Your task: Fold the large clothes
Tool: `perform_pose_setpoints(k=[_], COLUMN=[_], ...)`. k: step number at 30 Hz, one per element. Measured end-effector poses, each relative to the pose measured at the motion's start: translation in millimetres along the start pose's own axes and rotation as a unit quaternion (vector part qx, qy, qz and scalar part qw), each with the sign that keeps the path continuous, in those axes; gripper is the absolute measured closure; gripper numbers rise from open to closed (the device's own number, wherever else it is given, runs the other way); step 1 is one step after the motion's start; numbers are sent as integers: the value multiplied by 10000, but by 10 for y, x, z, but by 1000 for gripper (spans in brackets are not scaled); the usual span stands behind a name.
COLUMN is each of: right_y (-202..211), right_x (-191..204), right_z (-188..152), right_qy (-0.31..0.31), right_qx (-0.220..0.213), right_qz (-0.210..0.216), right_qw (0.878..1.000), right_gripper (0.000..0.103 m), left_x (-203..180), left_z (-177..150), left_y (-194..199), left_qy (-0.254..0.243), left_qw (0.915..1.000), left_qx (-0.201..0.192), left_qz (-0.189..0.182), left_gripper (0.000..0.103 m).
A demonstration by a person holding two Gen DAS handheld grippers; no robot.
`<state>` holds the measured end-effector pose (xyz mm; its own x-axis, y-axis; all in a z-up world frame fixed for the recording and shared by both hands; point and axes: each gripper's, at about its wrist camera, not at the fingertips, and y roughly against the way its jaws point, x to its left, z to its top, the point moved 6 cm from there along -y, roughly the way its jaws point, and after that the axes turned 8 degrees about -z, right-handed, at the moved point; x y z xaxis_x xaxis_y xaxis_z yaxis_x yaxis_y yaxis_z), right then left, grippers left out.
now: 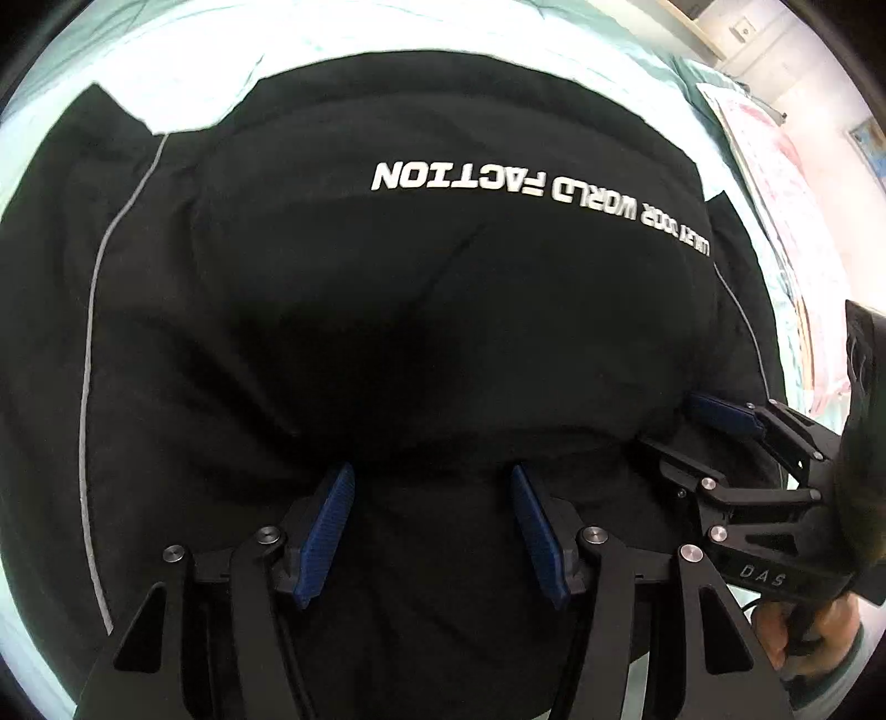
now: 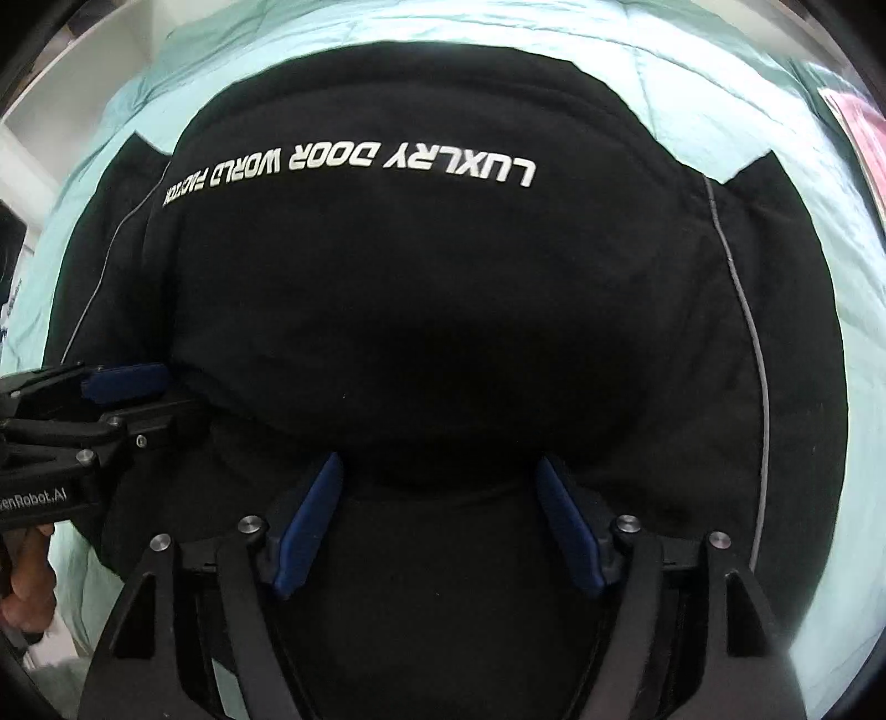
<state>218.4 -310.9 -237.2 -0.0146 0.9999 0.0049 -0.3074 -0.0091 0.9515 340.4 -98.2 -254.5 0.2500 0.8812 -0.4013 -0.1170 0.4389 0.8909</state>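
A large black garment [image 1: 421,310] with white upside-down lettering and thin grey piping lies spread on a pale mint bed cover; it also fills the right wrist view [image 2: 443,310]. A thick folded layer bulges across its middle. My left gripper [image 1: 432,482] is open, its blue pads straddling the near edge of that fold. My right gripper [image 2: 440,471] is open in the same way, further right along the fold. The right gripper shows in the left wrist view [image 1: 686,426], and the left gripper in the right wrist view [image 2: 166,393].
The mint bed cover [image 2: 387,22] surrounds the garment. A pink patterned pillow or sheet [image 1: 775,183] lies at the right edge of the bed. A wall with a socket and a picture stands beyond it.
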Motion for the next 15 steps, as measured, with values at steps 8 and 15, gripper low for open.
perform_pose_setpoints(k=[8,15], right_y=[671,-67], right_x=[-118,-178], right_z=[453,684], right_qy=[-176,-101], right_qx=[-741,-265], right_qz=[207,-474], right_qw=[9969,9985], right_gripper=[25,16], left_x=[20,360], left_z=[395,540], left_y=[635,-4], left_qy=[-86,256], left_qw=[9969,9992], left_qx=[-727,-239], left_qz=[-274,-204], left_gripper=[42,42])
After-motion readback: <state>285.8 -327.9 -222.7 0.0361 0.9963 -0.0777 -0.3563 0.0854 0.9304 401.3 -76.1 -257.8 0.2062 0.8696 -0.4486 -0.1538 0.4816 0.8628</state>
